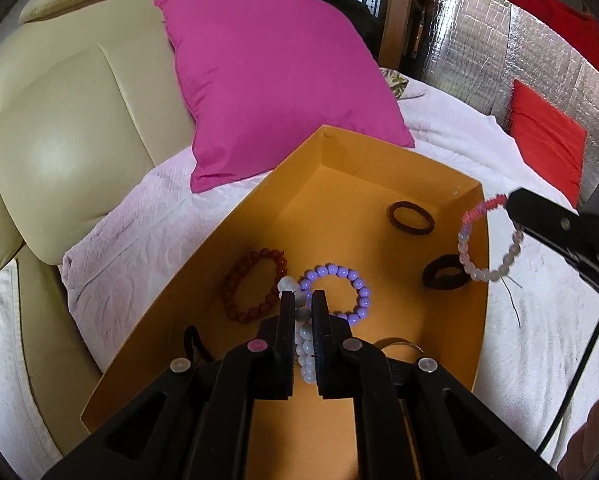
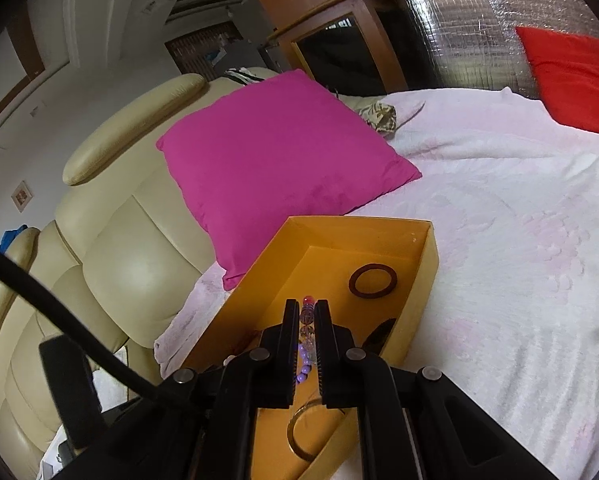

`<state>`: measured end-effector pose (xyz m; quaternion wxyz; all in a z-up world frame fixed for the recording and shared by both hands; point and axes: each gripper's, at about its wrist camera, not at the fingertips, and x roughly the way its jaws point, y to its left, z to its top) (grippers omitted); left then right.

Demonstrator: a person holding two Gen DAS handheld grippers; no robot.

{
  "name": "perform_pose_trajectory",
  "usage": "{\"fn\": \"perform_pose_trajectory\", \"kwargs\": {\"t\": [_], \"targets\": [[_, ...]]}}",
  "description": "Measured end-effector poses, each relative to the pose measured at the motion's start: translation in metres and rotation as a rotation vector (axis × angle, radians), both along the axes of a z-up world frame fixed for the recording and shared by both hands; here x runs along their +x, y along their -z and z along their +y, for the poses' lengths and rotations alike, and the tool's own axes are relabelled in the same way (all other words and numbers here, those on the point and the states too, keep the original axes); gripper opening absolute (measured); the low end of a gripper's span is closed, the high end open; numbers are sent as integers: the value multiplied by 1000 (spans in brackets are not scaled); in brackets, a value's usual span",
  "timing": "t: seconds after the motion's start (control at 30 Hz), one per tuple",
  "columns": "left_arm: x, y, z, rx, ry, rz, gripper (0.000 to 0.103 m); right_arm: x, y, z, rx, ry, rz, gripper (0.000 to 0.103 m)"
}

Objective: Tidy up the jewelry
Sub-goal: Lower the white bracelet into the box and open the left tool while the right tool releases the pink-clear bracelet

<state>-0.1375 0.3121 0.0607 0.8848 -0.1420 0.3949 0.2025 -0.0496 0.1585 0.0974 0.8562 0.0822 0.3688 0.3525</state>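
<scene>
1. Two beaded bracelets are held in the air over the orange box [image 1: 259,216]; the white bead bracelet [image 1: 304,354] is pinched between the left tongs [image 1: 303,304], whose fingers are drawn close around its beads, and it hangs above the box floor near the box's near end.
2. The pink and pale bead bracelet [image 1: 484,240] dangles from the right tongs [image 1: 513,200] over the box's right wall [image 1: 484,300]; in the right wrist view the right tongs [image 2: 308,310] are pressed in on its beads [image 2: 308,320], with a red bead at the tips.
3. Several pieces lie on the box floor: a purple bead bracelet [image 1: 339,294] just beyond the left tongs' tips; a dark red bead bracelet [image 1: 255,286] just beside it on the left; a brown ring-shaped band [image 1: 410,219] near the far right corner; a black hair tie [image 1: 445,278] by the right wall; another black tie [image 1: 195,344] at the near left, partly hidden; a gold bangle [image 2: 305,434] at the near end.
4. The box rests on a pale pink blanket [image 2: 499,240] spread over a bed.
5. A magenta cushion [image 1: 275,80] leans just behind the box's far corner; a cream leather armchair [image 1: 67,132] stands to the left; a red cushion [image 1: 547,140] sits far right against a silver foil panel [image 1: 471,48].
</scene>
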Motion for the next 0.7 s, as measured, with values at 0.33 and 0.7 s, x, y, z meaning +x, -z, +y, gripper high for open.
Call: {"fn": "perform_pose_trajectory", "kwargs": {"t": [0.33,0.7], "targets": [[4,7,3,-13,3,24,8,27,12,24,-39,-13,49,9],[6,12,6,-23,-5,39,8,36,31,44,-77,-22,74,9]]}}
